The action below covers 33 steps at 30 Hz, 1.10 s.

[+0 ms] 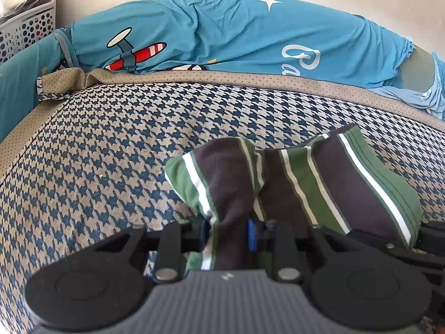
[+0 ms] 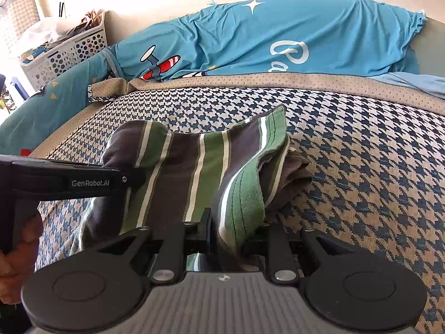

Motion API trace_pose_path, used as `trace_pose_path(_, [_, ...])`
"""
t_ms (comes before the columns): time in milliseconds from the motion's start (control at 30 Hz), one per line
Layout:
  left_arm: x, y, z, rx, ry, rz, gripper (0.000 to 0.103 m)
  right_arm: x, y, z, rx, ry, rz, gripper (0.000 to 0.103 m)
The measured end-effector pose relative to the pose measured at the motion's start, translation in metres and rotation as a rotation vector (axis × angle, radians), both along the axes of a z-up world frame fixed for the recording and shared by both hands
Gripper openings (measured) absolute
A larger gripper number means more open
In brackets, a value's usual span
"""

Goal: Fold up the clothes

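The left gripper (image 1: 228, 231) was held low over the bed (image 1: 97, 153), and it pointed toward the blue bedding (image 1: 236, 36) at the far side. Its jaws were pressed together on a bunched fold of the striped garment (image 1: 319, 183), which rose from between them. The right gripper (image 2: 226, 233) had a similar pose, and its jaws pinched the green hemmed edge of the same striped garment (image 2: 178, 172). In the right wrist view the left gripper (image 2: 133, 176) came in from the left side, and a hand (image 2: 16, 261) gripped its handle at the lower left edge. On its side the words "GenRobot.AI" could be read. The blue bedding carried a white script word beginning with "Pa"; the rest was hidden. The garment hung between the two grippers, with its lower part on the houndstooth cover of the bed. A white perforated basket (image 2: 72, 53) stood beyond the far left corner of the bed.
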<state>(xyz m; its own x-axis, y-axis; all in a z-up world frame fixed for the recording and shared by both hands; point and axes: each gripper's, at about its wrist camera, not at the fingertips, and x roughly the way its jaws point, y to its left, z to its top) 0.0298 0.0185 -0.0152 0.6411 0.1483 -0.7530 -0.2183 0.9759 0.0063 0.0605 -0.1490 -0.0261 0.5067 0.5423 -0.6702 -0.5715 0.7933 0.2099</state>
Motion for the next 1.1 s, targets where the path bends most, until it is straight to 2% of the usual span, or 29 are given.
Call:
trace_pose_path(100, [-0.004, 0.000, 0.000, 0.003, -0.018, 0.003, 0.024, 0.000, 0.000, 0.000, -0.002, -0.005, 0.002, 0.020])
trace_pose_path(200, [-0.014, 0.000, 0.003, 0.039, -0.034, 0.008, 0.024, -0.002, -0.001, 0.007, 0.017, -0.017, 0.008, 0.020])
trace_pose_path(333, [-0.024, 0.003, 0.014, 0.013, -0.052, 0.013, 0.024, -0.010, 0.001, 0.015, 0.025, -0.047, 0.039, 0.020])
trace_pose_path(433, [-0.038, 0.003, 0.013, 0.097, -0.111, -0.027, 0.026, -0.015, 0.002, 0.017, 0.023, -0.059, 0.045, 0.020])
trace_pose_path(500, [-0.037, 0.008, 0.010, 0.063, -0.065, -0.011, 0.026, -0.017, 0.004, 0.017, 0.025, -0.064, 0.049, 0.020])
trace_pose_path(533, [-0.036, 0.010, 0.011, 0.032, -0.072, -0.024, 0.025, -0.018, 0.006, 0.018, 0.025, -0.070, 0.053, 0.020])
trace_pose_path(567, [-0.038, 0.012, 0.012, 0.032, -0.082, -0.034, 0.026, -0.021, 0.010, 0.018, 0.021, -0.081, 0.058, 0.020])
trace_pose_path(633, [-0.042, 0.013, 0.011, 0.091, -0.103, -0.039, 0.026, -0.027, 0.017, 0.018, 0.010, -0.106, 0.070, 0.019])
trace_pose_path(733, [-0.042, 0.032, 0.009, 0.024, -0.074, 0.014, 0.026, -0.035, 0.027, 0.018, -0.006, -0.143, 0.089, 0.019])
trace_pose_path(800, [-0.044, 0.041, 0.011, 0.016, -0.083, 0.039, 0.025, -0.041, 0.034, 0.018, -0.016, -0.167, 0.101, 0.019])
trace_pose_path(1100, [-0.053, 0.079, 0.031, 0.073, -0.143, 0.142, 0.026, -0.058, 0.079, 0.022, -0.020, -0.231, 0.143, 0.019])
